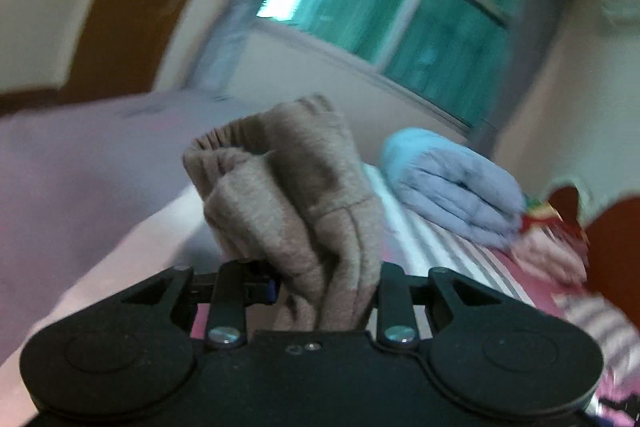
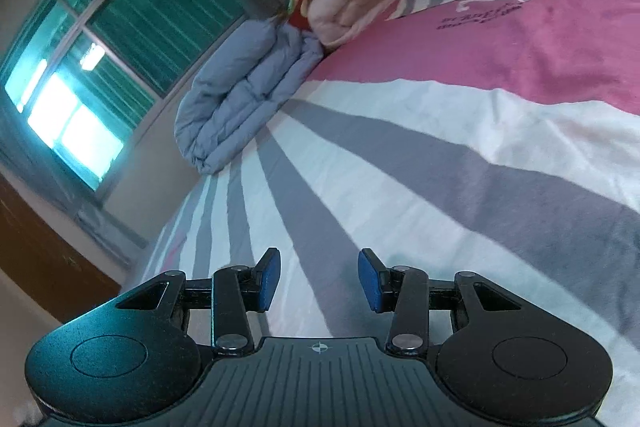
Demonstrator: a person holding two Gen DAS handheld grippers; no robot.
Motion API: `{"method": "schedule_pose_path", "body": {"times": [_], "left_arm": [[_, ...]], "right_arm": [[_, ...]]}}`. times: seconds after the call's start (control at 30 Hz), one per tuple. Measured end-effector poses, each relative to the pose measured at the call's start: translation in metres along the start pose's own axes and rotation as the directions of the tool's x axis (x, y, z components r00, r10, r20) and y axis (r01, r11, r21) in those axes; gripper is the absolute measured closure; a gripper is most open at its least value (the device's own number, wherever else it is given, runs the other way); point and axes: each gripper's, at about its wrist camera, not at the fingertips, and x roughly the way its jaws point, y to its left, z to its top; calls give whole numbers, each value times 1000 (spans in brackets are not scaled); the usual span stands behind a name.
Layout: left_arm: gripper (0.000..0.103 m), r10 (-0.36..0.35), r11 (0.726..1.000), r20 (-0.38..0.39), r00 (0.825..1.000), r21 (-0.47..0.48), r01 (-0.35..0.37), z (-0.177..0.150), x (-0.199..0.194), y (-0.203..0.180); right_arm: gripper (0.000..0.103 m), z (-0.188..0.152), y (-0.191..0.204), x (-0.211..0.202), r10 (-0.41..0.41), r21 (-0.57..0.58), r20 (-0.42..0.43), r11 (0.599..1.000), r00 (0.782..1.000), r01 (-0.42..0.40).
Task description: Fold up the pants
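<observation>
Striped bedsheet (image 2: 400,131) lay under the right gripper (image 2: 319,277), its jaws apart and empty. Left gripper (image 1: 326,283) clenched bunched beige pants (image 1: 296,195), elastic waistband up.

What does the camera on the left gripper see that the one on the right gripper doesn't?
Only the left view shows the tan pants, bunched between the left gripper, which is shut on them. Only the right view shows the right gripper, open and holding nothing, and the pink band of the bed cover. Both show the folded blue blanket, the striped bed cover and the window.
</observation>
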Motion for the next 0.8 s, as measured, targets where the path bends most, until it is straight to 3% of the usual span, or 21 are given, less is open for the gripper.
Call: {"method": "schedule_pose_path", "body": {"times": [0.13, 0.27, 0.4, 0.5, 0.63, 0.77, 0.8], "left_arm": [[84, -36, 981, -9, 999, 189, 37, -14, 11, -84], [85, -96, 947, -39, 995, 305, 103, -54, 26, -153], [85, -151, 877, -100, 984, 445, 180, -105, 41, -218], [85, -138, 793, -163, 977, 572, 208, -149, 53, -260], [85, -106, 669, -198, 975, 710, 217, -205, 52, -283], [85, -56, 630, -189, 980, 755, 182, -224, 55, -294], [85, -51, 631, -186, 981, 756, 176, -226, 56, -295]], "right_arm": [[60, 8, -15, -7, -8, 55, 24, 998, 1000, 6], [60, 13, -35, -10, -28, 148, 37, 989, 999, 22], [60, 16, -41, -15, -23, 180, 40, 984, 999, 16], [60, 17, -46, -18, -6, 203, 35, 979, 999, -2], [60, 19, -50, -17, 8, 223, 22, 975, 1000, -12], [60, 21, -50, -13, 16, 219, 7, 976, 1000, -18], [60, 20, -49, -11, 18, 221, 5, 975, 1000, -19]]}}
